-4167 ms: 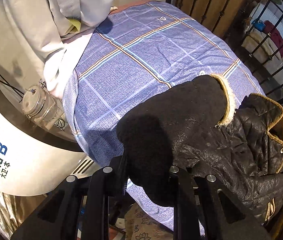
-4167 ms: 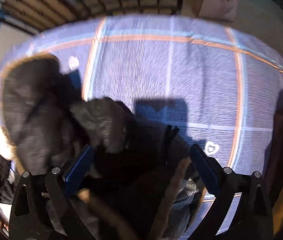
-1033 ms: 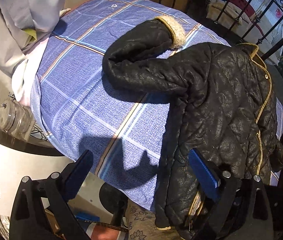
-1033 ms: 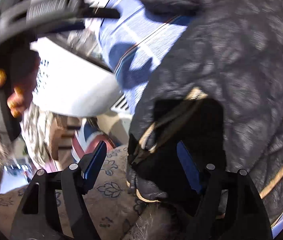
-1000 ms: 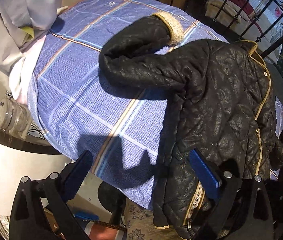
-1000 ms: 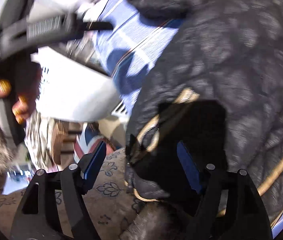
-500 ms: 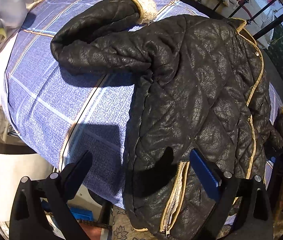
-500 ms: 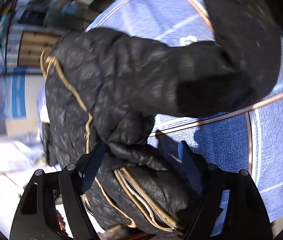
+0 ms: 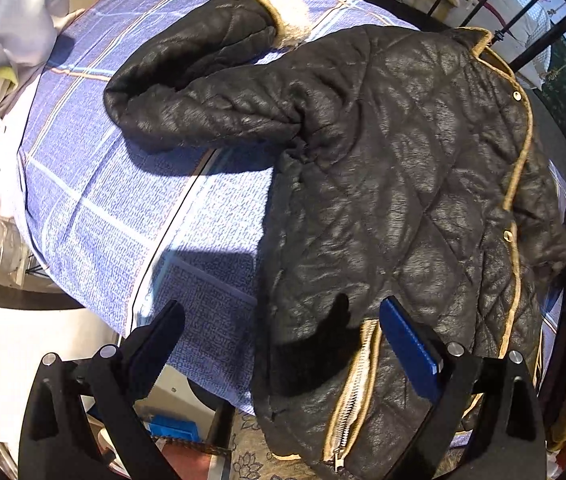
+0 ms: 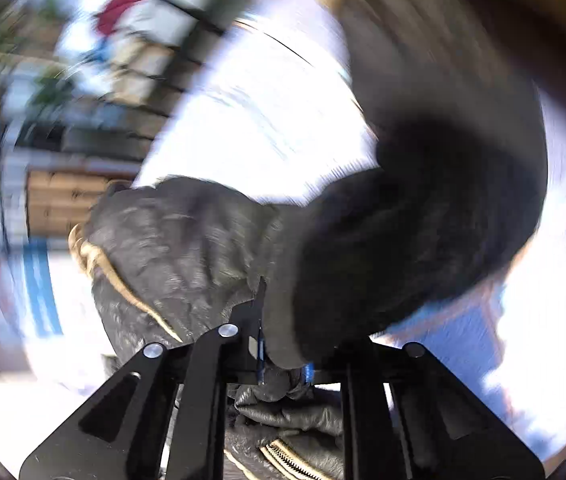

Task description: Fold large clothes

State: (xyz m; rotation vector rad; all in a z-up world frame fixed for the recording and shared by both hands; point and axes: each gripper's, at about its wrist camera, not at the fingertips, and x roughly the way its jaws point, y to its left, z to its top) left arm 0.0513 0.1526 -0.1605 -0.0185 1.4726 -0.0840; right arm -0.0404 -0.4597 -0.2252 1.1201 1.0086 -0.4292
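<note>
One black quilted jacket (image 9: 395,184) lies spread over the blue plaid bed (image 9: 131,200), its hem hanging off the near edge. The left gripper (image 9: 283,340) hovers above that hem, jaws wide apart. The right gripper (image 10: 283,356) has its jaws clamped on jacket fabric; its view is blurred.

Your left gripper (image 9: 281,338) hangs with its jaws spread wide, the two black fingers well apart and nothing between them; the blue pad (image 9: 409,346) on the right-hand finger faces inward. It points forward and slightly down over the near edge of the bed. Your right gripper (image 10: 283,364) has its fingers drawn close together, pinching a fold of the black quilted jacket (image 10: 187,256) between the pads. That view is heavily motion-blurred.
</note>
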